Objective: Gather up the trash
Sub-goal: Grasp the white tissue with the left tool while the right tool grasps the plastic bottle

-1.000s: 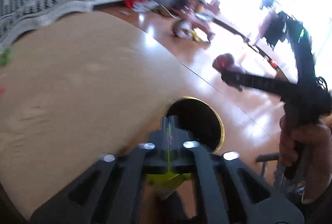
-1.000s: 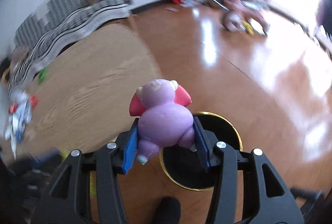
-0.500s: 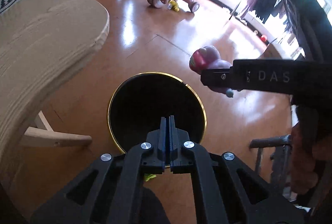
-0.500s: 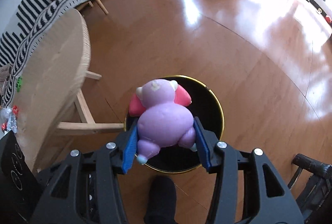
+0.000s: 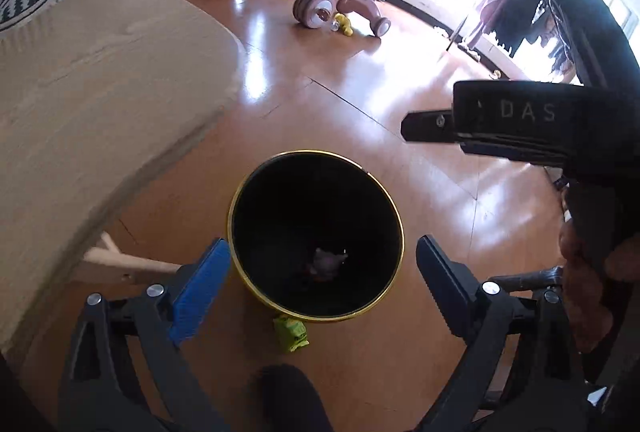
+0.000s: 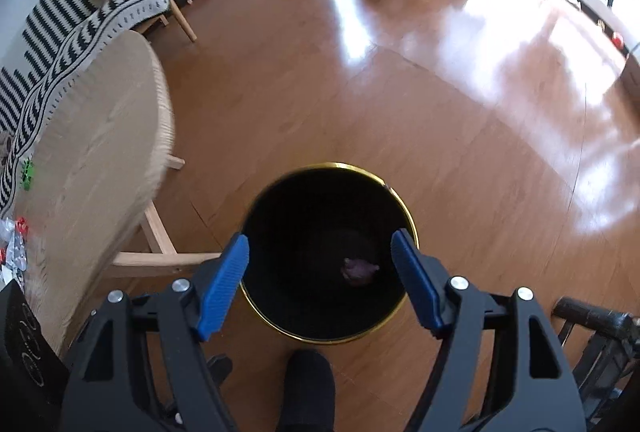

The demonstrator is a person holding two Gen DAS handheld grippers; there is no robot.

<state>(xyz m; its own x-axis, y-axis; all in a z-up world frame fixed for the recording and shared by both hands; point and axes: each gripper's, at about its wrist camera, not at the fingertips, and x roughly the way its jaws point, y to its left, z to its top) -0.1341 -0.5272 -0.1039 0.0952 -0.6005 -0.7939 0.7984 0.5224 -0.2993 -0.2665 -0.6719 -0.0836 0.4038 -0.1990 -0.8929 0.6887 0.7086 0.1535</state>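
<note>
We're over the wood floor, with the pale round table cut off at frame left and its legs only partly visible under the top. Black bin with a gold rim stands on the floor just beside the table, straight under both tools. Left gripper has just been opening and now stands wide, nothing between the jaws; its blue pad shows on one finger, the other finger reads plain black from this angle. Right gripper has also just been opening, jaws apart and empty. In the left view we see that tool only side-on, with the hand on its grip cut by the frame edge. The purple toy lies at the bottom of the bin, dim and hard to make out. A green wrapper sits on the floor touching the bin's near side, outside it. Dark shoe tip at the bottom edge, mostly cropped.
</note>
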